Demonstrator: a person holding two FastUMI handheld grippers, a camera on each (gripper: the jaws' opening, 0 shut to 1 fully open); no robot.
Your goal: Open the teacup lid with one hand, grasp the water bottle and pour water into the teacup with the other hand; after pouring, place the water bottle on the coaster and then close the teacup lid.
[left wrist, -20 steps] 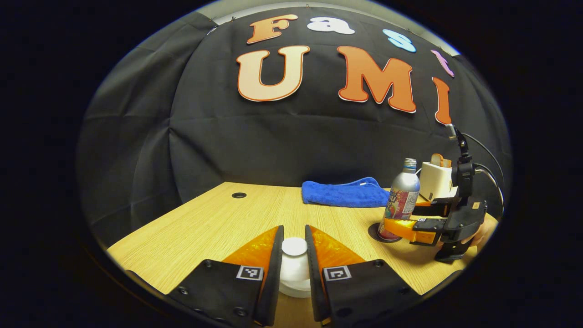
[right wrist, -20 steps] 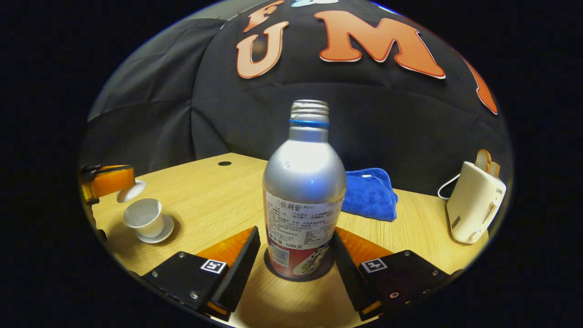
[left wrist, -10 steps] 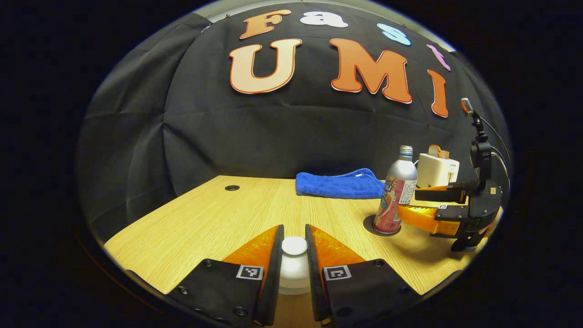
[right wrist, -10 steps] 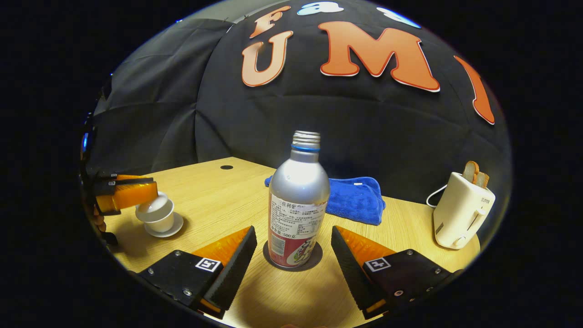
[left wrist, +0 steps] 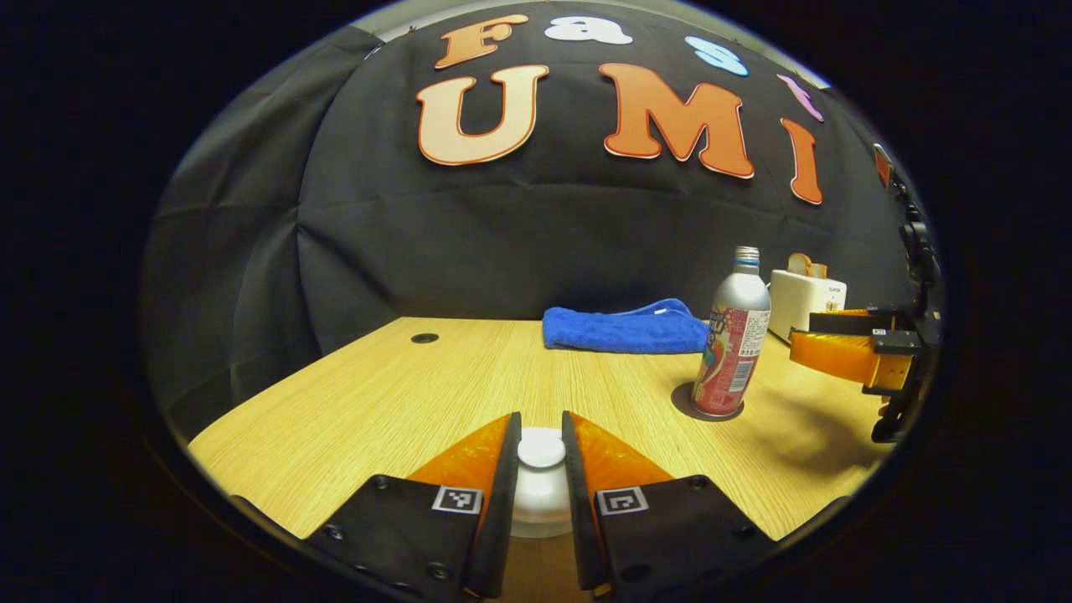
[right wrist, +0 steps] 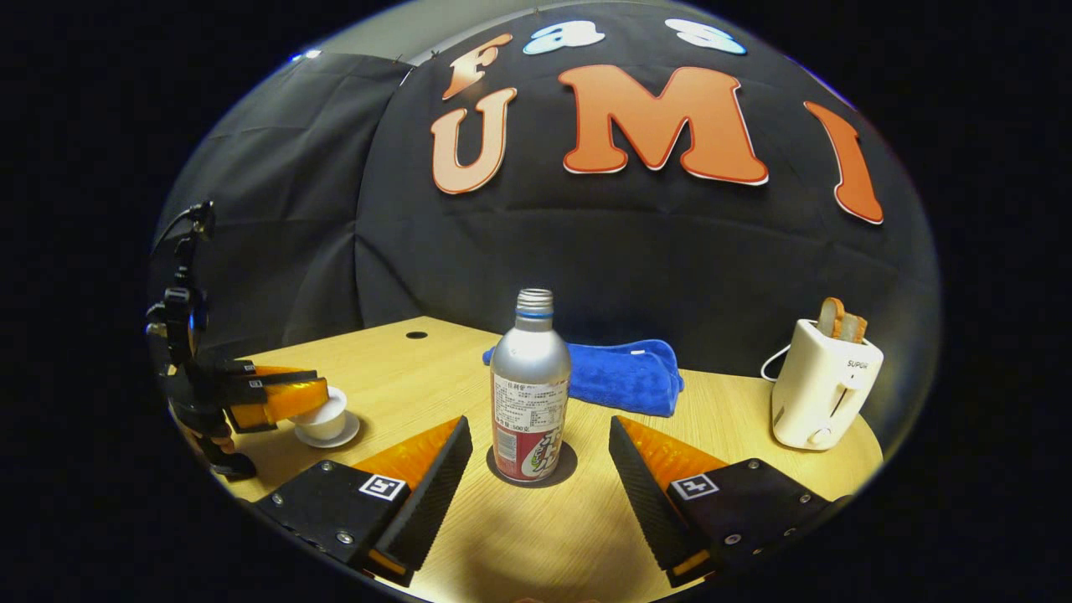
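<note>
Your water bottle (right wrist: 529, 387) stands on the coaster (right wrist: 563, 473), right gripper (right wrist: 536, 456) spread apart; left gripper (left wrist: 541, 452) clamps the teacup lid (left wrist: 541, 450), so only releasing remains.

In the right gripper view we note the water bottle (right wrist: 529, 385) upright on the coaster (right wrist: 565, 469), mid-desk (right wrist: 737, 427). Towel (right wrist: 624, 375) lies behind it, toaster (right wrist: 816, 387) at far right, teacup (right wrist: 327, 416) on its saucer (right wrist: 339, 437) at left.
</note>
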